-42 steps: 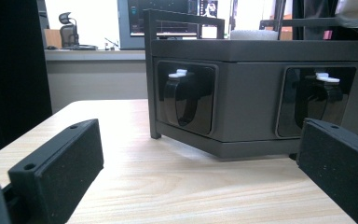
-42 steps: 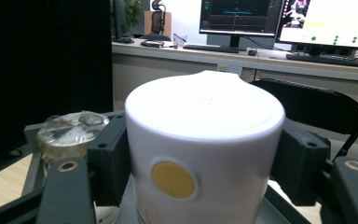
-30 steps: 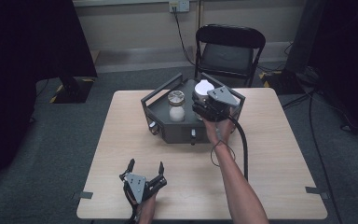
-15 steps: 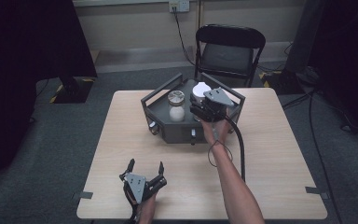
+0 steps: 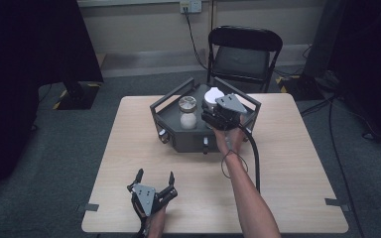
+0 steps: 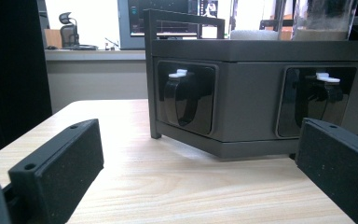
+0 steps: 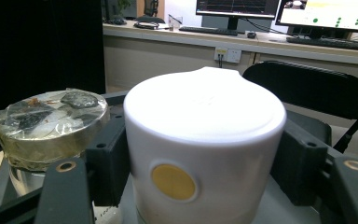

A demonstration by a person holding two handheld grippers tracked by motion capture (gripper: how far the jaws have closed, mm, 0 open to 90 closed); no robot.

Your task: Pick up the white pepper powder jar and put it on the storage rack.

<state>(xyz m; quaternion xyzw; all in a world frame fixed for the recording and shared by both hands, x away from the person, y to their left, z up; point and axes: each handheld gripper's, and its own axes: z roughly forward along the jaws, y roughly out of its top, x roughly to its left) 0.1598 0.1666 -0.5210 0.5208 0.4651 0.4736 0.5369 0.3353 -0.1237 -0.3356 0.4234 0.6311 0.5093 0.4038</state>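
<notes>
right gripper (image 7: 200, 186) is clamped on the white canister (image 7: 204, 140), a pad pressed to each flank; against the earlier frames it has crept a little further over the dark tray stand (image 5: 176, 141) and the grip has not altered, so i judge the grasp made and a lift the next step. canister sits at the back right of the stand, upright, long axis vertical, domed top up, yellow dot facing the gripper. the foil-topped jar (image 7: 51, 126) stands just beside it. left gripper (image 5: 154, 186) rests on the bench (image 5: 297, 163) near the stand's front, jaws wide, holding nothing.
</notes>
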